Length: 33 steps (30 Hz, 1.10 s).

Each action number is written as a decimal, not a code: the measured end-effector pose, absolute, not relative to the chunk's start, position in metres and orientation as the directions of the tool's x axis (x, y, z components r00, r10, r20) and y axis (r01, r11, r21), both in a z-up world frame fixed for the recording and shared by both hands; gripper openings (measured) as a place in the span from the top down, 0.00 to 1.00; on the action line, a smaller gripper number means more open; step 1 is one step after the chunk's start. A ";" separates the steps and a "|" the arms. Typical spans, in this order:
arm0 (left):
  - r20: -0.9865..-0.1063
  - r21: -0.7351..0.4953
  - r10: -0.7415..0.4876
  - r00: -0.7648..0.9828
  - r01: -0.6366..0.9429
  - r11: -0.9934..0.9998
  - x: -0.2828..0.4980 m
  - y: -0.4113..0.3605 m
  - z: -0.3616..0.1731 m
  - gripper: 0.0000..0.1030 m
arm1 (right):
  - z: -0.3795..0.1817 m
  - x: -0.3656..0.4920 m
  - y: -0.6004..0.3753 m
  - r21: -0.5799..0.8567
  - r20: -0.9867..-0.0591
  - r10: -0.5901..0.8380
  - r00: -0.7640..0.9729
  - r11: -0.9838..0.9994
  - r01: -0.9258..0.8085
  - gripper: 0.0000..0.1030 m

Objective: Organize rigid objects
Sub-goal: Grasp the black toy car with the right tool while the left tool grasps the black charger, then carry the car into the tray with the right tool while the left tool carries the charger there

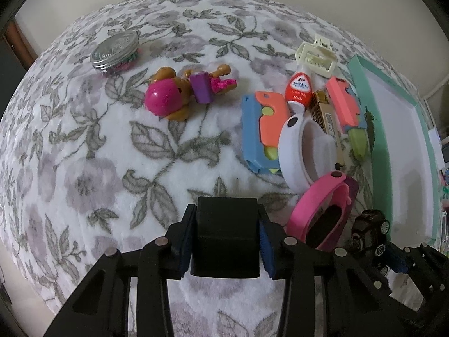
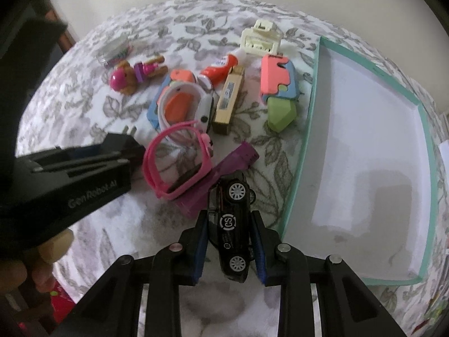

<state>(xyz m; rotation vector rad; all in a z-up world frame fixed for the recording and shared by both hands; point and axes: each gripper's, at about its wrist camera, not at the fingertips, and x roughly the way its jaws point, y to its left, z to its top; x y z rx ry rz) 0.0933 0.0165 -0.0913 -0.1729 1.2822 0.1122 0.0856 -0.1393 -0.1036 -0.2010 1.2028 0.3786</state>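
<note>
- My left tongs (image 1: 226, 241) are closed on one black block (image 1: 226, 236), both blue pads pressed to its sides, at 6 o'clock in the left wrist view.
- My right tongs (image 2: 229, 248) grip one black toy car (image 2: 233, 224) by its sides, narrow and snug, at 6 o'clock in the right wrist view; the car lies on its side, two wheels showing.
- One teal-rimmed white tray (image 2: 307, 129) sits at 3 o'clock, just beside the car.
- Everything lies on a floral blanket (image 1: 84, 154), which may cover a bed or a tabletop; I cannot tell.
- Two orange-and-blue folding toys: one (image 1: 261, 129) near centre, one (image 1: 345, 104) just beside the tray.
- Two wristbands: one white (image 1: 291, 151), one pink (image 1: 317, 210), touching each other.
- One red tube (image 1: 299, 87), one cream hair claw (image 1: 315, 56), one gold-and-cream box (image 1: 327, 115), clustered at 1 o'clock.
- One toy figure with a pink helmet (image 1: 174, 95) at 11 o'clock, one lidded jar (image 1: 115, 52) beyond it.
- One purple strip (image 2: 224, 174) lies under the pink wristband.
</note>
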 end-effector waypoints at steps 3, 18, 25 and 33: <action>-0.946 -0.062 -0.001 0.325 -0.177 0.982 0.092 0.019 -0.075 0.59 | -0.091 0.088 -0.146 0.083 -0.922 0.211 0.324 0.926 -0.368 0.71; -0.832 -0.117 -0.082 0.548 -0.029 0.993 0.117 -0.046 -0.002 0.59 | -0.046 0.112 -0.197 0.069 -0.823 0.148 0.548 0.984 -0.163 0.70; -0.835 -0.089 -0.111 0.539 0.066 0.994 0.140 -0.095 -0.009 0.59 | -0.048 0.138 -0.251 0.036 -0.788 0.036 0.615 0.999 -0.012 0.70; -0.838 -0.147 -0.200 0.508 0.143 0.979 0.166 -0.138 -0.017 0.59 | -0.060 0.161 -0.292 -0.008 -0.766 -0.066 0.639 0.996 0.093 0.70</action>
